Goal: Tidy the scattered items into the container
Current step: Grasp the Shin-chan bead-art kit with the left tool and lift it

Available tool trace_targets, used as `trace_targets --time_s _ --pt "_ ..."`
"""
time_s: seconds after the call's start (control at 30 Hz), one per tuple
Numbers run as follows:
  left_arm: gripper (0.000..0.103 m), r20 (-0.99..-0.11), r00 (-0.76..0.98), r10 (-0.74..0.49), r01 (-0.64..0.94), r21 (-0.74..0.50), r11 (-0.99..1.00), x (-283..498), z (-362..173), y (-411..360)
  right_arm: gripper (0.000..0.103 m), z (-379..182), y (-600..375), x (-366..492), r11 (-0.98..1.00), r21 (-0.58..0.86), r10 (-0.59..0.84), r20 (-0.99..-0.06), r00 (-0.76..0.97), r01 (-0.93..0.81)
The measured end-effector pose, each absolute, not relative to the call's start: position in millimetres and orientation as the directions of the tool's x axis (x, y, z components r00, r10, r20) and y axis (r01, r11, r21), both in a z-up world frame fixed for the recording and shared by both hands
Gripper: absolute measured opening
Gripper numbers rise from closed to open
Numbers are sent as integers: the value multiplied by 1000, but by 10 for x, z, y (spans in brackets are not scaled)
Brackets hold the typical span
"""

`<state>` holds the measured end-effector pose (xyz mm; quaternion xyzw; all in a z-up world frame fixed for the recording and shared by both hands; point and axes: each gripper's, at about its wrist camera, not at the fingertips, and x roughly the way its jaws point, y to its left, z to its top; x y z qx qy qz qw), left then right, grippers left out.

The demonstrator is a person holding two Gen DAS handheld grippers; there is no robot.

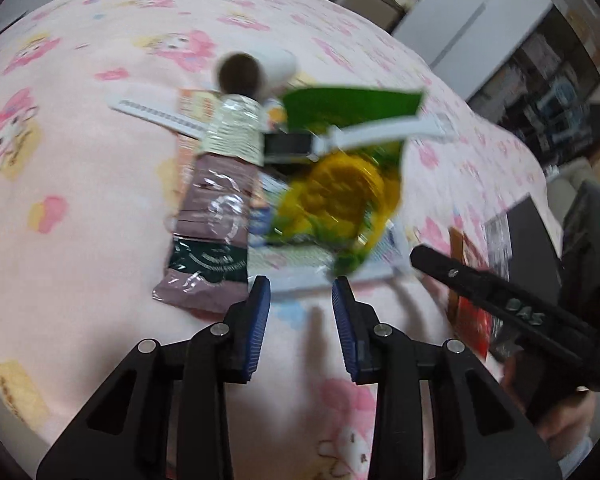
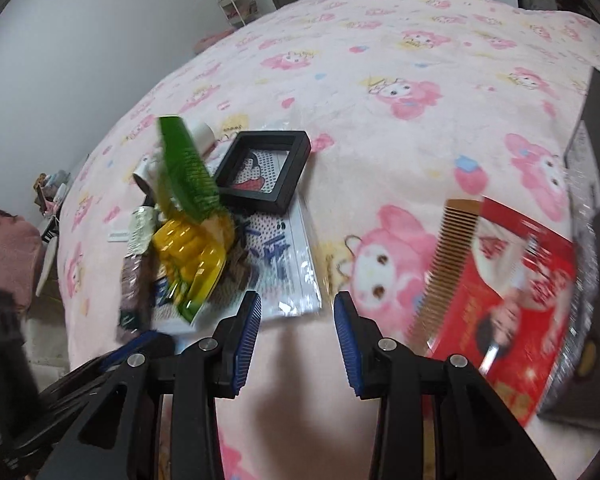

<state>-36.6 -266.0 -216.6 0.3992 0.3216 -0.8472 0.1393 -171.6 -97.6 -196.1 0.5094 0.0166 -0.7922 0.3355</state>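
Observation:
A pile of items lies on the pink blanket (image 1: 80, 184): a green and yellow snack bag (image 1: 340, 176), a brown sachet (image 1: 216, 216), a white watch strap (image 1: 148, 110), a white tube (image 1: 252, 68) and a clear sheet (image 2: 284, 248). A black frame box (image 2: 264, 168) lies behind the bag. My left gripper (image 1: 301, 312) is open and empty, just short of the pile. My right gripper (image 2: 296, 320) is open and empty between the pile and the container (image 2: 584, 240), which holds a red packet (image 2: 512, 292) and a wooden comb (image 2: 448, 256).
The right gripper's body (image 1: 512, 312) crosses the lower right of the left wrist view. The left gripper's body (image 2: 112, 364) shows at lower left of the right wrist view. Shelves and furniture stand beyond the bed.

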Motion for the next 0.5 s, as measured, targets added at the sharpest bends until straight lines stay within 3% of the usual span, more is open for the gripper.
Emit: trace_targets --time_s 0.1,0.23,0.3,0.37,0.4,0.5 --pt "33 -770 -637 -33 547 -422 -723 -296 -2175 -2790 35 -2085 -1103 -1830 -782 299 -485 -843 -234 546" --pt "36 -792 -609 -38 587 -418 -694 -323 -2279 -2883 56 -2190 -1200 -1921 -762 327 -513 -832 -211 559" --pt "37 -809 -587 -41 603 -403 -689 -369 -2335 -2894 59 -2201 -1221 -1916 -752 345 -530 -823 -205 562" --pt "44 -806 -592 -6 596 -433 -676 -387 -2387 -2942 58 -2212 -1242 -1912 -742 362 -547 -813 -199 564" --pt "46 -802 -597 14 590 -451 -669 -413 -2415 -2957 48 -2217 -1253 -1910 -737 370 -556 -808 -196 565" --pt "49 -790 -613 13 579 -460 -674 -400 -2390 -2925 43 -2161 -1250 -1844 -734 357 -557 -803 -211 577"
